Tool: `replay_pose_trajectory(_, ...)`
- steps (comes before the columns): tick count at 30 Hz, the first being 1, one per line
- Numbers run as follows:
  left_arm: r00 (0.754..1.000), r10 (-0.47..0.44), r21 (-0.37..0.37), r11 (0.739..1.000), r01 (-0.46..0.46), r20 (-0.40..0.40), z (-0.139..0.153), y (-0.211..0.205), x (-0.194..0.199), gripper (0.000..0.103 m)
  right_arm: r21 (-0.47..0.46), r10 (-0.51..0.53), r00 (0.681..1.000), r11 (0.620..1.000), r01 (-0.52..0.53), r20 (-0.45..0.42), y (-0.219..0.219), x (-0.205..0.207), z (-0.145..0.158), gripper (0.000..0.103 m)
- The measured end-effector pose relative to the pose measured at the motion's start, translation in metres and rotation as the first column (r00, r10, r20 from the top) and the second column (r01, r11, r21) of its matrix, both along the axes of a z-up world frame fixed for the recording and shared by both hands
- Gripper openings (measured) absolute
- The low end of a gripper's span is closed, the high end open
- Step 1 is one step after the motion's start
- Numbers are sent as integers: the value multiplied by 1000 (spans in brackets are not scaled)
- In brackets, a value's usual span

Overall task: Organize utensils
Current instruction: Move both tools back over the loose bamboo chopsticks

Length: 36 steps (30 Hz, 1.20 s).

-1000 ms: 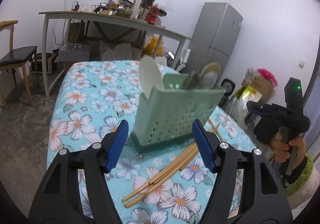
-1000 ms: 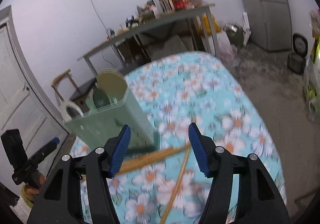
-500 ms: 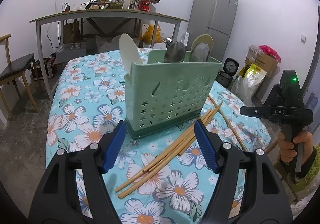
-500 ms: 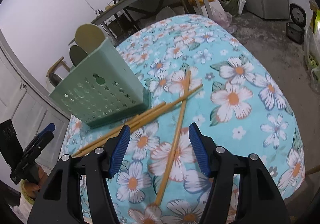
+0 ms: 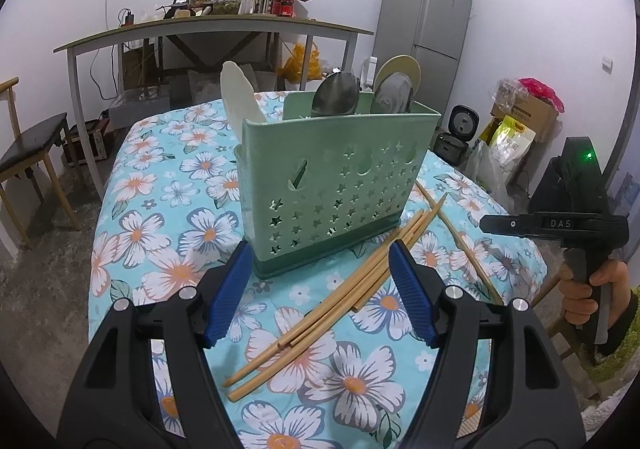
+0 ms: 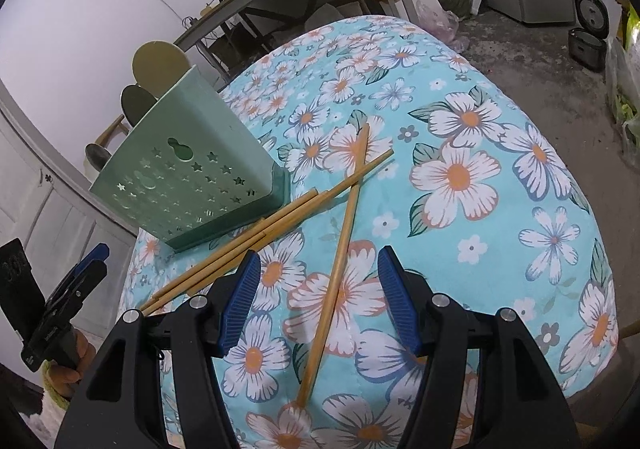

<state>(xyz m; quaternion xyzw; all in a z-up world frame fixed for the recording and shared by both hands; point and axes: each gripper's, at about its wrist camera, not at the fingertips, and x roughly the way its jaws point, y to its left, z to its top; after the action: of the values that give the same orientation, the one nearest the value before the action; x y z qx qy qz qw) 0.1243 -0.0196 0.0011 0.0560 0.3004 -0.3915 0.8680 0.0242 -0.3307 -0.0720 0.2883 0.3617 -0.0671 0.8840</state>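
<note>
- Partly done, by the look of it: spoons and ladles already standing in the green utensil caddy [image 5: 336, 185], chopsticks still loose on the floral tablecloth [image 5: 160, 209].
- Left to do, as a judgement: gathering every chopstick and standing it in the caddy.
- In the caddy, handles down and bowls up: a white rice paddle [image 5: 239, 95] at the left end, a steel ladle [image 5: 335, 95] in the middle, a grey spoon [image 5: 394, 97] backed by a pale yellow round spoon [image 5: 404, 67] at the right.
- Dividers inside the caddy hidden behind its star-punched wall; which compartment holds what, impossible to tell.
- Bundle of bamboo chopsticks [image 5: 320, 313] lying flat just in front of the caddy's base, angled from near its right corner toward the left gripper [image 5: 316, 289].
- One single chopstick [image 6: 336, 269] lying across the tips of that bundle, running down between the jaws of the right gripper [image 6: 318, 293].
- Left gripper: jaws apart, nothing clamped, hovering over the near ends of the bundle.
- Right gripper: jaws apart, straddling the single chopstick; pads not pressing on it.
- Exact chopstick count unclear where the sticks overlap.
- None of the chopsticks yet lifted or held.
</note>
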Motion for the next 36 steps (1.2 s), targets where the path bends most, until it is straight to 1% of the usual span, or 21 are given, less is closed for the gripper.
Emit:
replay_pose_trajectory(7,1000,-2,5,1000,2,0,-1,-2,1,67,6,-7,1000,1000,7,-6,-3,3,-2,60)
replay_pose_trajectory(11,1000,-15,15,1000,15,13,-2,-6,0,67,3,-18,1000,1000,18,-3,-7,3,-2,60)
replay_pose_trajectory(14,998,-45,34,998,44,42,-2,-13,-5,67,-3,-31,1000,1000,31,0,-12,1,-1,60)
replay_pose_trajectory(19,987,-129,78,989,122,98,1,-35,-17,67,-16,-62,998,998,62,7,-26,-2,0,60)
replay_pose_trajectory(23,965,-227,90,972,216,134,6,-62,-29,67,-16,-96,995,995,96,15,-40,-8,-1,60)
replay_pose_trajectory(27,938,-323,114,944,309,127,3,-96,-35,67,-11,-131,991,991,132,22,-54,-14,-4,60)
replay_pose_trajectory(29,922,-371,126,925,357,111,-1,-116,-35,64,-5,-148,989,989,149,26,-61,-17,-7,60)
replay_pose_trajectory(33,892,-446,153,889,432,69,-8,-157,-31,52,10,-189,981,982,189,31,-77,-21,-16,59)
replay_pose_trajectory(35,883,-467,173,875,453,50,-11,-178,-27,49,19,-202,979,979,201,33,-84,-22,-21,57)
replay_pose_trajectory(36,880,-473,180,870,459,42,-14,-185,-24,45,20,-211,977,977,210,34,-87,-22,-23,55)
